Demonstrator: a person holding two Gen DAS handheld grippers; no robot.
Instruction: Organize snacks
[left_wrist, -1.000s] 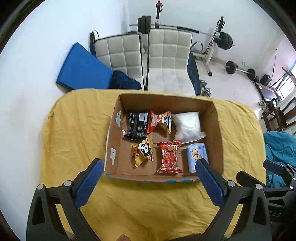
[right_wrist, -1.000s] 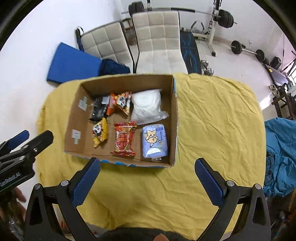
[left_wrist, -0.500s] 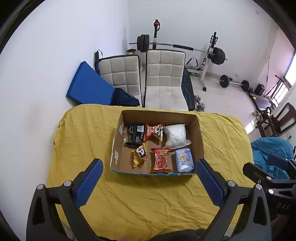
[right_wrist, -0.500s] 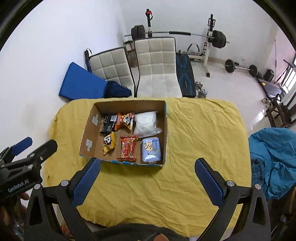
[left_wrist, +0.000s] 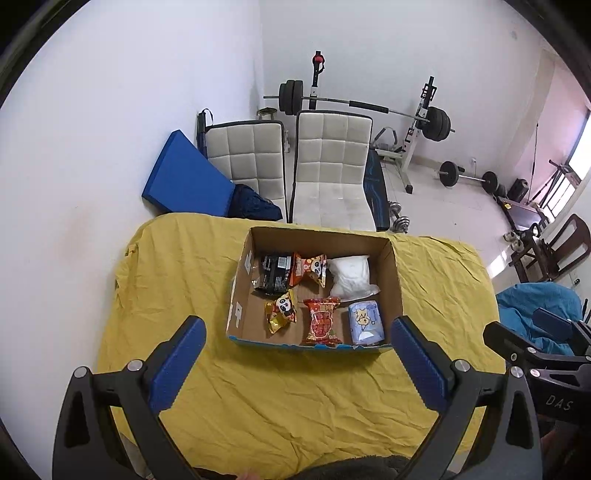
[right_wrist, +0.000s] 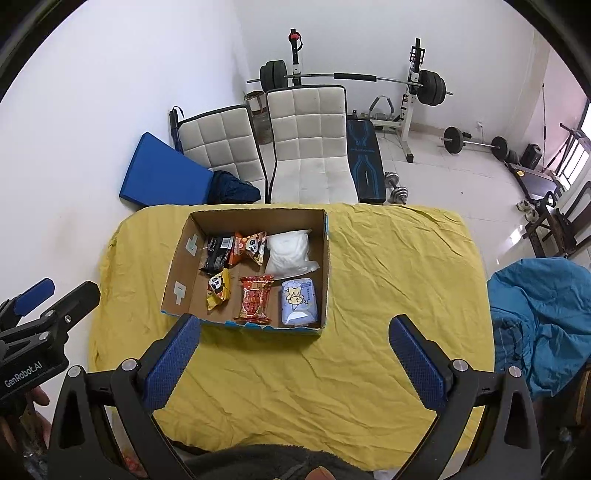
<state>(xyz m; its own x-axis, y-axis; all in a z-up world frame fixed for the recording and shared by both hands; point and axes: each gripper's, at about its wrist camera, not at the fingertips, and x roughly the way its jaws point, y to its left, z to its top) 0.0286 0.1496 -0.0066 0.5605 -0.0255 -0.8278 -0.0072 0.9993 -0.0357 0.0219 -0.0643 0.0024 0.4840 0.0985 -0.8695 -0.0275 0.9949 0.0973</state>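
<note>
An open cardboard box (left_wrist: 395, 280) (right_wrist: 179, 258) stands on a yellow-covered table (left_wrist: 177, 266) (right_wrist: 399, 266). Inside lie several snacks: a black pack (left_wrist: 275, 273), an orange panda pack (left_wrist: 308, 267), a white bag (left_wrist: 351, 275), a yellow panda pack (left_wrist: 281, 310), a red pack (left_wrist: 322, 320) (right_wrist: 255, 297) and a pale blue pack (left_wrist: 365, 321) (right_wrist: 299, 301). My left gripper (left_wrist: 297, 343) hangs open and empty, high above the table's near side. My right gripper (right_wrist: 294, 341) is likewise open and empty, right of the box.
Two white padded chairs (left_wrist: 332, 166) stand behind the table, with a blue mat (left_wrist: 184, 177) leaning on the wall. Weight bench and barbells (right_wrist: 369, 77) fill the back. A blue cloth heap (right_wrist: 539, 306) lies at the table's right. The other gripper (left_wrist: 535, 354) shows at the right edge.
Both grippers have pulled up and back from the box, so the whole table and more of the room now show. The snacks have not moved.
</note>
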